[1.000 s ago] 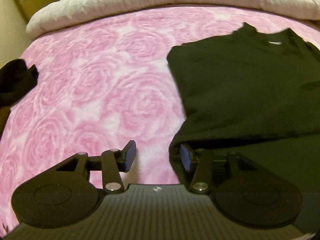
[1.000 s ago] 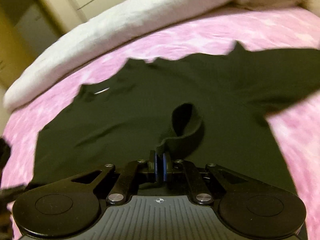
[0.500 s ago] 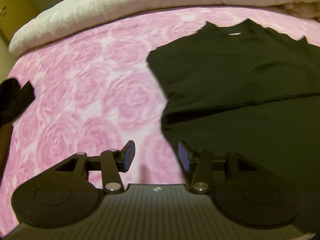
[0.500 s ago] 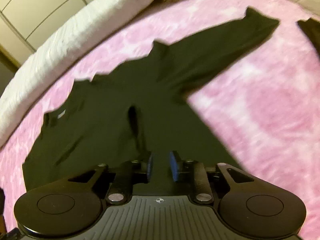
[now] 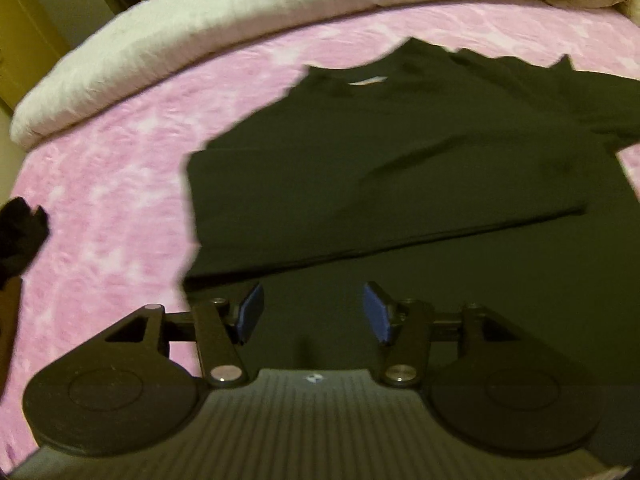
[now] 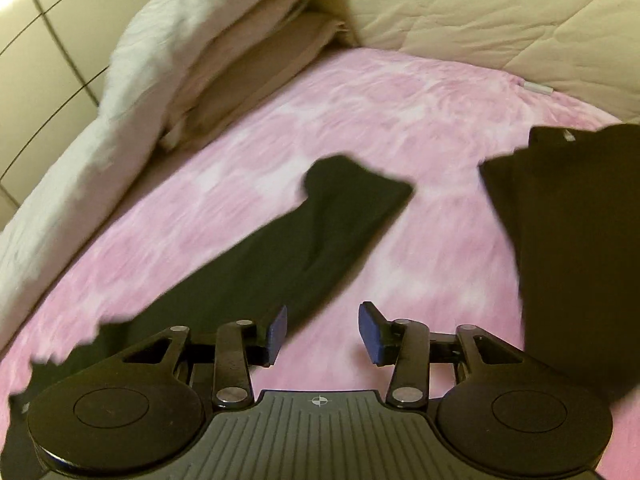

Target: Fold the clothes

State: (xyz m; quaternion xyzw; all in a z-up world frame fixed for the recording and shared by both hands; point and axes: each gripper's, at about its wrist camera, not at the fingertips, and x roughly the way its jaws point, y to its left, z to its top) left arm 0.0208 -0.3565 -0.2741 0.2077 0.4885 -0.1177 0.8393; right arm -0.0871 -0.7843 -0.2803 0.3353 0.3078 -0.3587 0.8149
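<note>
A black long-sleeved shirt [image 5: 400, 168] lies flat on the pink rose-patterned bedspread [image 5: 112, 200], collar toward the far side, with one sleeve folded across its body. My left gripper [image 5: 312, 312] is open and empty, just above the shirt's lower part. In the right wrist view the shirt's other sleeve [image 6: 304, 232] stretches out flat across the bedspread [image 6: 400, 120]. My right gripper [image 6: 322, 330] is open and empty, beside that sleeve, over the pink cover.
A white duvet [image 5: 240, 20] is rolled along the far edge of the bed. Beige folded bedding [image 6: 256, 64] and a quilted cover [image 6: 500, 12] sit at the head. Another dark garment [image 6: 580, 240] lies at the right, and a dark item [image 5: 20, 232] at the left edge.
My right gripper opened and let go of the shirt fabric, then swung right toward the outstretched sleeve. My left gripper shifted right, over the shirt, staying open.
</note>
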